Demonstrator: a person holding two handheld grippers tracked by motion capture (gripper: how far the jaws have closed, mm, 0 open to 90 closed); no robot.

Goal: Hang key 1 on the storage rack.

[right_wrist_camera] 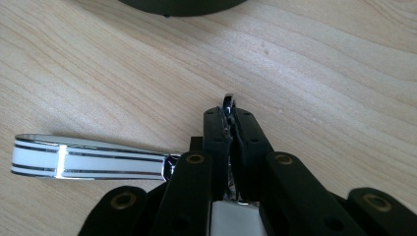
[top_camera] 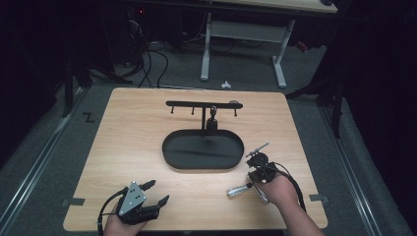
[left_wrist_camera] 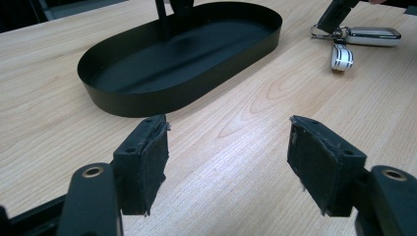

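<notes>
A bunch of keys lies on the wooden table at the front right: a white striped tag (right_wrist_camera: pixel 88 157) and a silvery fob (left_wrist_camera: pixel 372 36) joined by a metal key ring (right_wrist_camera: pixel 229 102). My right gripper (top_camera: pixel 252 185) is shut on that ring, whose edge sticks out between the pressed pads. In the high view the tag (top_camera: pixel 239 190) points left from the jaws. My left gripper (top_camera: pixel 158 191) rests at the front left, open, with nothing between its pads (left_wrist_camera: pixel 147 162). From there the tag (left_wrist_camera: pixel 341 56) shows at the far right.
A black oval tray (top_camera: pixel 169 157) sits mid-table, its wall (left_wrist_camera: pixel 187 93) close ahead of my left gripper. A black T-shaped hook rack (top_camera: pixel 202 104) rises from it, with a small dark object (top_camera: pixel 213 120) hanging on it. Bare wood lies between the two grippers.
</notes>
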